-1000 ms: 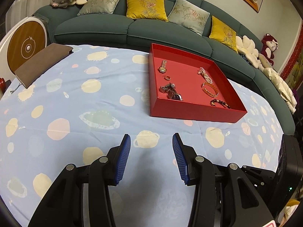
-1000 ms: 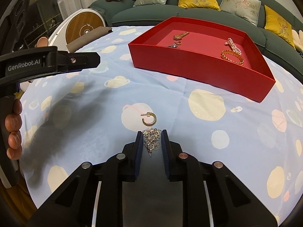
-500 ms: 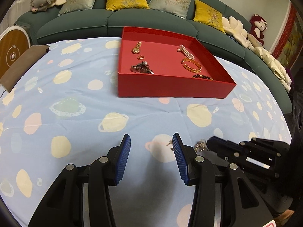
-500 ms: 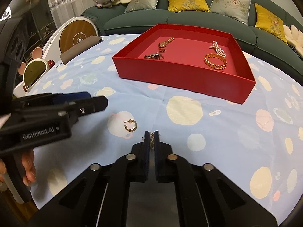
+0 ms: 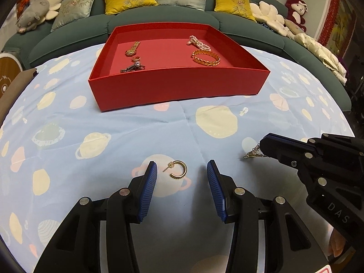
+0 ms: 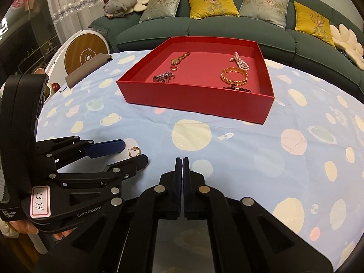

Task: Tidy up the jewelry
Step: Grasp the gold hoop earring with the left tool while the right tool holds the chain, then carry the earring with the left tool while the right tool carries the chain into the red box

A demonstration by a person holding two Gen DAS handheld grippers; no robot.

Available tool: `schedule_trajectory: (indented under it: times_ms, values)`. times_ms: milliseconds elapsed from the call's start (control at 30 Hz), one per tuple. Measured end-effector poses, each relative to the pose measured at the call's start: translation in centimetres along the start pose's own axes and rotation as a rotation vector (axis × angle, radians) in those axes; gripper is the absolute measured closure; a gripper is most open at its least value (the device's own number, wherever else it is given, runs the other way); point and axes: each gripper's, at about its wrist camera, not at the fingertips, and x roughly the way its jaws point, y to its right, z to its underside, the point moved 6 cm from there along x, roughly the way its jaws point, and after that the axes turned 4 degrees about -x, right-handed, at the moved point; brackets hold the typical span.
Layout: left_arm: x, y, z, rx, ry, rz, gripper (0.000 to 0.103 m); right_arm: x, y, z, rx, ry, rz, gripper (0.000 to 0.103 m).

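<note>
A gold hoop earring (image 5: pixel 178 170) lies on the spotted blue cloth between the open fingers of my left gripper (image 5: pixel 182 175); it also shows in the right wrist view (image 6: pixel 134 152). My right gripper (image 6: pixel 182 161) is shut on a gold filigree earring (image 5: pixel 252 152), which hangs from its tips just above the cloth in the left wrist view. The red tray (image 5: pixel 177 86) stands beyond, holding a gold bangle (image 5: pixel 206 56), a pearl piece (image 5: pixel 198 42), a gold watch (image 5: pixel 132 49), a ring and a silver piece.
A green sofa (image 5: pixel 159 16) with cushions curves behind the table. A brown pad (image 6: pixel 87 69) and a round white device (image 6: pixel 85 53) sit at the left edge. Dark beads (image 6: pixel 236 88) lie in the tray's near corner.
My left gripper has come forward and down so its open fingers flank the hoop earring. My right gripper has lifted the filigree earring off the cloth and stays shut.
</note>
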Motion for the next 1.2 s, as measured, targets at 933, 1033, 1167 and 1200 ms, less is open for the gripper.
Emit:
schedule_trajectory:
  times_ms: [933,1033,1167,1200]
  values:
    - [-4.9,0.6,-6.9,-0.049,0.151,0.066,0.085,-4.0,2.2,-6.2,0.037,0.152,0.012,0.103]
    - [-5.3,0.1,-9.0,-0.059,0.182,0.049,0.085,-4.3,2.6,-7.7,0.042,0.175,0.018,0.103]
    - [-4.5,-0.9,-11.8,-0.068,0.194,0.02,0.085,-3.7,3.5,-9.8,0.053,0.188,0.028,0.103]
    - [-4.1,-1.1,-12.5,-0.073,0.192,0.018,0.085,-3.3,3.8,-10.4,0.062,0.187,0.025,0.103]
